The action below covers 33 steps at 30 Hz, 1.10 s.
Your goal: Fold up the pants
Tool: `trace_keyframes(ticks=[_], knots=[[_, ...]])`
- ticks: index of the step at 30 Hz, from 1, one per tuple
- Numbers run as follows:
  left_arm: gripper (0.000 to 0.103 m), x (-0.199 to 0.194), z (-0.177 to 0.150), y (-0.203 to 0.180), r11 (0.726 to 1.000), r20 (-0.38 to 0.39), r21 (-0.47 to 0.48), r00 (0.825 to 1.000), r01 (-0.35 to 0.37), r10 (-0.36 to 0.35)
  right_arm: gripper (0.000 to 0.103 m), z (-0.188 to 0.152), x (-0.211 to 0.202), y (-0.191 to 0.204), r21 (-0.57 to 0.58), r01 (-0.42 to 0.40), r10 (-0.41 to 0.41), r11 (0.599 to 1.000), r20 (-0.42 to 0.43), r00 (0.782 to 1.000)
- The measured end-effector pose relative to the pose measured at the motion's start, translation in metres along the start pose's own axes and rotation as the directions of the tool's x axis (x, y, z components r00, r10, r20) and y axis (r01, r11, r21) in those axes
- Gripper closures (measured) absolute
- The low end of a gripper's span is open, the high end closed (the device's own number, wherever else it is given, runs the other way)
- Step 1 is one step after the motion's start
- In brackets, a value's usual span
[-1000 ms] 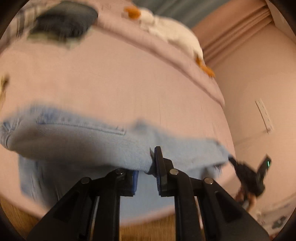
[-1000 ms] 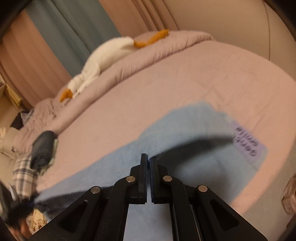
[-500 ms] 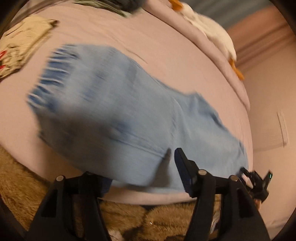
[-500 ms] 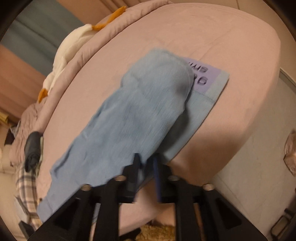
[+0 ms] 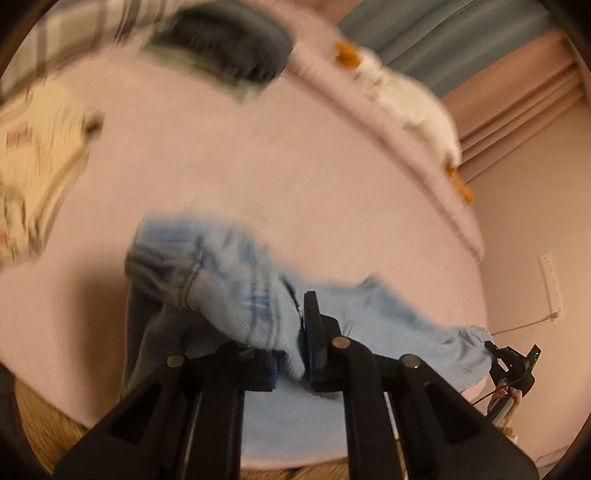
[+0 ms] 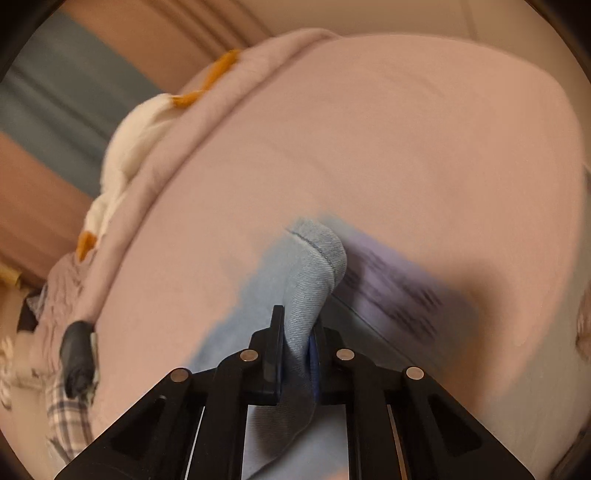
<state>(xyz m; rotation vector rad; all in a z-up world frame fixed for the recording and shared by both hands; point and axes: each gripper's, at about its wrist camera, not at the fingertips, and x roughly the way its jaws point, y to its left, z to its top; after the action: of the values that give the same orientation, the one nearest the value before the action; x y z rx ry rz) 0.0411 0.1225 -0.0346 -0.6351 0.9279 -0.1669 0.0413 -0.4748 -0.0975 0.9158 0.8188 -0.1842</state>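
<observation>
The light blue denim pants (image 5: 236, 291) lie near the front edge of a pink bed (image 5: 258, 177). My left gripper (image 5: 291, 354) is shut on a bunched fold of the pants and lifts it off the bed. In the right wrist view my right gripper (image 6: 297, 354) is shut on a thick fold of the same pants (image 6: 314, 266), raised above the lower layer. A purple printed label patch (image 6: 391, 291) lies beside that fold. The right gripper also shows in the left wrist view (image 5: 513, 365) at the pants' far right end.
A white plush goose (image 5: 406, 96) lies along the rolled pink duvet at the back. A dark folded garment (image 5: 229, 48) and plaid cloth (image 5: 74, 33) sit at the far left. A printed cloth (image 5: 33, 173) lies left. A woven rug (image 5: 44, 432) lies below the bed edge.
Half a second ago both grippers were open and pulled back from the pants lying flat. Now both have closed on folds of the pants and lifted them.
</observation>
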Motion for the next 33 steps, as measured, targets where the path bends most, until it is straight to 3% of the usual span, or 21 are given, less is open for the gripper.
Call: trace_keyframes(ticks=[2,5,7,10,12,14,15,18,20,23,25,28,33], knots=[[0.092,-0.016,0.004,-0.009,0.999,0.041,0.020,0.999,0.034,-0.035,0.091,0.012,-0.021,0.021,-0.032,-0.057,0.059,0.998,0.063,0.996],[0.092,-0.015,-0.013,-0.002,0.999,-0.028,0.045,1.000,-0.003,0.005,0.091,0.010,-0.047,0.022,-0.033,-0.042,0.046,0.999,0.127,0.991],[0.091,0.005,-0.042,0.012,0.995,-0.120,0.071,0.990,-0.071,0.079,0.091,-0.001,-0.039,0.009,-0.004,-0.004,0.005,1.000,0.097,0.995],[0.087,0.034,-0.065,0.029,0.988,-0.217,0.053,0.964,-0.143,0.151,0.091,-0.028,-0.003,-0.034,0.058,0.133,-0.132,0.990,-0.022,0.991],[0.085,0.035,-0.070,0.031,0.987,-0.183,0.054,0.971,-0.149,0.156,0.090,-0.043,0.016,-0.060,0.094,0.210,-0.201,0.973,-0.099,0.975],[0.084,0.032,-0.069,0.027,0.985,-0.187,0.070,0.968,-0.155,0.166,0.089,-0.051,0.011,-0.069,0.121,0.125,-0.120,0.985,-0.046,0.992],[0.084,0.034,-0.066,0.026,0.986,-0.194,0.067,0.967,-0.155,0.165,0.081,-0.053,0.006,-0.069,0.124,0.115,-0.110,0.986,-0.042,0.993],[0.081,0.034,-0.062,0.028,0.988,-0.206,0.040,0.966,-0.150,0.155,0.068,-0.055,-0.008,-0.065,0.115,0.149,-0.147,0.982,-0.024,0.989],[0.077,0.029,-0.064,0.028,0.988,-0.205,0.026,0.967,-0.152,0.154,0.068,-0.054,-0.015,-0.065,0.109,0.159,-0.160,0.981,-0.005,0.987],[0.074,0.026,-0.061,0.031,0.990,-0.209,0.016,0.968,-0.139,0.140,0.067,-0.049,-0.019,-0.072,0.129,0.113,-0.116,0.985,0.015,0.993],[0.074,0.025,-0.060,0.032,0.989,-0.204,0.008,0.968,-0.149,0.147,0.067,-0.042,-0.011,-0.075,0.152,0.070,-0.069,0.986,-0.009,0.998],[0.074,0.027,-0.061,0.029,0.986,-0.199,0.015,0.966,-0.164,0.163,0.067,-0.038,-0.005,-0.063,0.147,0.088,-0.083,0.985,-0.040,0.996],[0.074,0.031,-0.060,0.023,0.982,-0.201,0.032,0.961,-0.187,0.189,0.067,-0.025,-0.025,-0.025,0.078,0.019,-0.023,0.997,0.049,0.999]])
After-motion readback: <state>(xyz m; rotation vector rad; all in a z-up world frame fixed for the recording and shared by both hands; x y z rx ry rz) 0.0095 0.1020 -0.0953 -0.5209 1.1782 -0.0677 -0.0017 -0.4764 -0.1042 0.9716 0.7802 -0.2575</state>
